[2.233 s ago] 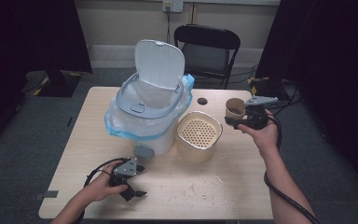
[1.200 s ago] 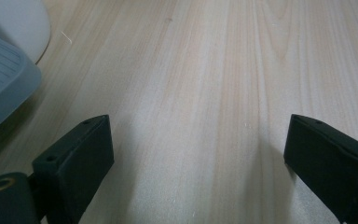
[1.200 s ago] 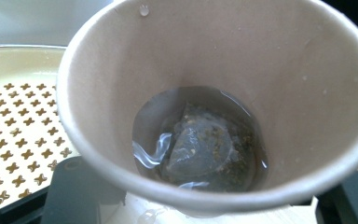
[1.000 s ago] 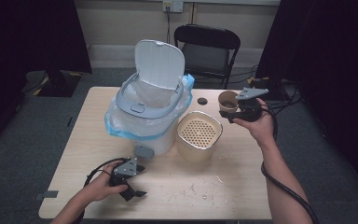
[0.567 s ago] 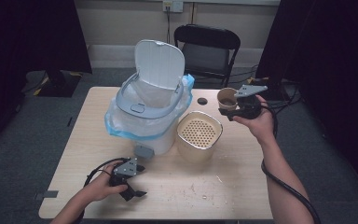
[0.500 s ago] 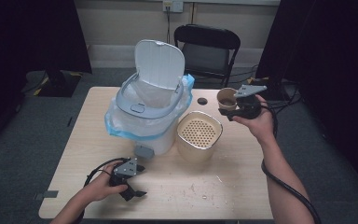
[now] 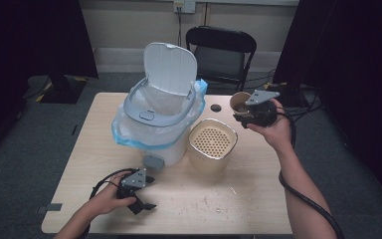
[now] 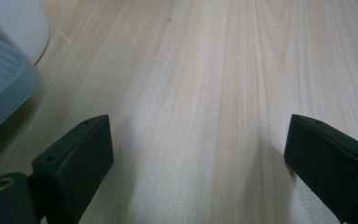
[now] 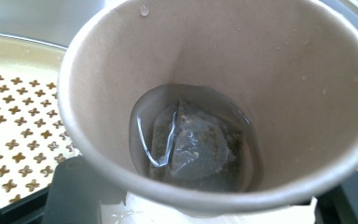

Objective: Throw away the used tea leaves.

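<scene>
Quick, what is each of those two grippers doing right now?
Left gripper: open, nothing between its jaws, low over the wooden table.
Right gripper: closed on a paper cup with a tea bag in liquid.

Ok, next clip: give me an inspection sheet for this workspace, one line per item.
Surface: wooden table, a few crumbs and specks near the front.
Job's things: paper cup with a wet tea bag and a little liquid, held beside the cream strainer container with its perforated top.
Clutter: white bin, lid up, blue-edged liner; small dark round piece on the table.
Grippers: right gripper shut on the cup; left gripper open, low over bare wood.
Cables: black cable trails along the right arm; another loops by the left hand.
Surroundings: folding chair, grey floor, dark curtains.
</scene>
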Tool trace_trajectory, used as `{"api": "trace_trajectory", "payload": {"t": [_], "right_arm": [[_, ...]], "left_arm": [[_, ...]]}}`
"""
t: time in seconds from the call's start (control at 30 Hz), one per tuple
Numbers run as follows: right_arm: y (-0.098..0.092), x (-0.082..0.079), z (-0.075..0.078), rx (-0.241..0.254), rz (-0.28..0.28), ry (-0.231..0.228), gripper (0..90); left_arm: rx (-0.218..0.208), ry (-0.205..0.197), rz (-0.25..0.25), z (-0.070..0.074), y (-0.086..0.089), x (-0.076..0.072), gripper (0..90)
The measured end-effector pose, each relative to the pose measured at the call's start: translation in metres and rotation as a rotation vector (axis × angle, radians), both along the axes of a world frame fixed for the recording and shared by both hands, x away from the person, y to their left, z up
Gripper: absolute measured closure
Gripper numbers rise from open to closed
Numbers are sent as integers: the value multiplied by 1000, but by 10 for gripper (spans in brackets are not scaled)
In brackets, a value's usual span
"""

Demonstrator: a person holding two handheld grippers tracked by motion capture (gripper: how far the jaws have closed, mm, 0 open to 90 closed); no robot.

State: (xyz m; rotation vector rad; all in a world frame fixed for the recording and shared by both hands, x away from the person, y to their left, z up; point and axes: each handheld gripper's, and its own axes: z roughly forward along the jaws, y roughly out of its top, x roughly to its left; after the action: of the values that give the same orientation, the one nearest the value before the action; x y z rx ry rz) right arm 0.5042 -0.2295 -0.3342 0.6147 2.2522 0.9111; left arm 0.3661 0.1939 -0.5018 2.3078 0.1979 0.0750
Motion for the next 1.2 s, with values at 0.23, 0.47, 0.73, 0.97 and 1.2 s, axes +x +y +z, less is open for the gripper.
{"api": "trace_trajectory", "payload": {"t": [0.23,0.47,0.73,0.97,1.2], "right_arm": [[5,-2,3,-86,8,-48,334],[10,-5,6,-161,10,-133,335],[13,-7,4,-186,32,-121,335],[15,-9,4,-232,32,-141,335],[19,-13,5,-313,37,-195,336]], "left_arm": [[0,0,0,0,0,0,74],[0,0,0,0,0,0,74],[-1,1,0,0,0,0,74],[0,0,0,0,0,0,74],[0,0,0,0,0,0,74]]}}
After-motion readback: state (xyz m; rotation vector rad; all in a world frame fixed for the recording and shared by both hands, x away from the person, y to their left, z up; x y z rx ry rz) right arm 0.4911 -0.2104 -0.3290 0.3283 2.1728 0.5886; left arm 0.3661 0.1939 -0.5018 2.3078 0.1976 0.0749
